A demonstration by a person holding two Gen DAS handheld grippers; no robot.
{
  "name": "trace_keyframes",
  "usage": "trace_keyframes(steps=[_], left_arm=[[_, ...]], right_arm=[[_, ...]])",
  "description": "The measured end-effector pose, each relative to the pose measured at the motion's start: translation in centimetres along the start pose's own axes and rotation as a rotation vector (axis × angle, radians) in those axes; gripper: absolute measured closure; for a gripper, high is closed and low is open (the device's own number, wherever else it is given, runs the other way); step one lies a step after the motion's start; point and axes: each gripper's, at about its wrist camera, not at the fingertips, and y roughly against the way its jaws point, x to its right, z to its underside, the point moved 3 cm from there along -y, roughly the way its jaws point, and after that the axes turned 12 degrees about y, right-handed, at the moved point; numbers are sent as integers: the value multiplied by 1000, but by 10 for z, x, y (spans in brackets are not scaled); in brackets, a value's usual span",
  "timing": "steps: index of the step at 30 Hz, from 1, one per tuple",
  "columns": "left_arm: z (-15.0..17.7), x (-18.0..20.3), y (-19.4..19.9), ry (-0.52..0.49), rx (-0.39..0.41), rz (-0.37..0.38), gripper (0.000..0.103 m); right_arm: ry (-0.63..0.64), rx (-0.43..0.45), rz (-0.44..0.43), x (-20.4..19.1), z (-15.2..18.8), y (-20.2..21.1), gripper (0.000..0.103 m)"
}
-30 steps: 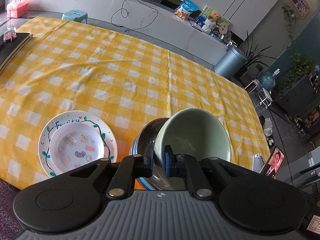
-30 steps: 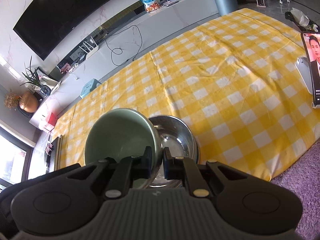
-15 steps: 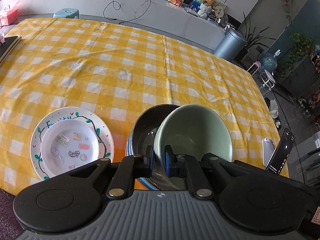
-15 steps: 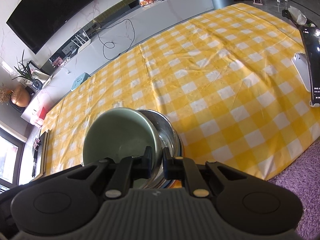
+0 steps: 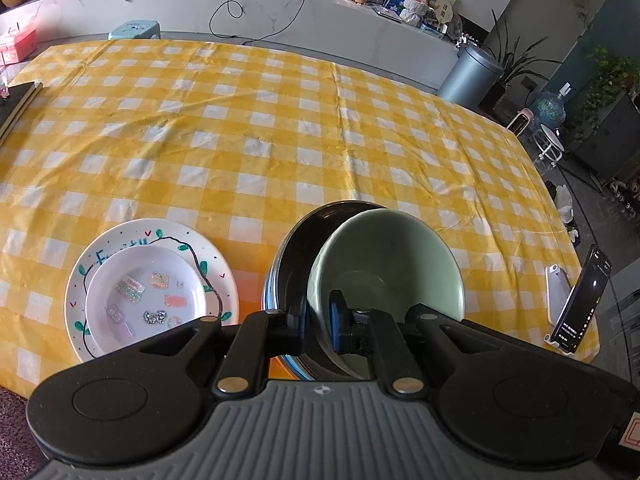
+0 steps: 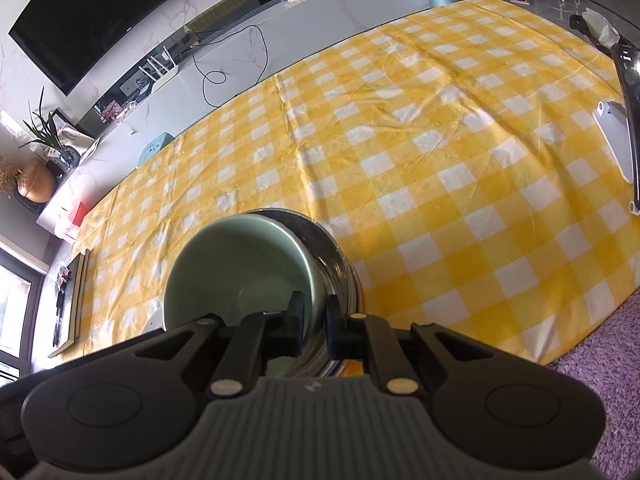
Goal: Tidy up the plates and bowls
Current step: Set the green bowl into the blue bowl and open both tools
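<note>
A: State the condition of both tongs.

B: The left gripper [image 5: 318, 322] is clenched on the near-left rim of the green bowl [image 5: 396, 264]. The right gripper [image 6: 314, 330] is clenched on the same bowl's [image 6: 240, 272] right rim. One pad sits inside the wall, one outside.

A: Where is the bowl?

B: Tilted, partly inside the steel bowl [image 5: 296, 240], which stands on the checked tablecloth [image 5: 280, 140]. Two opposed rim grips likely keep it steady for nesting.

A: Other tableware?

B: A small clear plate [image 5: 146, 294] rests on a larger white plate [image 5: 78, 280], just left of the steel bowl. Like with like, apparently.

A: Legible markings?

B: Blue handwriting on the white plate starts with "F"; the remainder is covered. The propped phone [image 5: 582, 300] displays text too small to read.
</note>
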Motion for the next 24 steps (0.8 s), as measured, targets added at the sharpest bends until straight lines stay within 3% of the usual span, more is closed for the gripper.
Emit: trace_keyframes(steps=[19,24], left_arm=[[0,2,1,-82,41,-12,90],[1,6,5,-128,83,-28,90]], right_arm=[[45,21,32,-3,-1,-1,90],[75,38,49,-7,-1,1,87]])
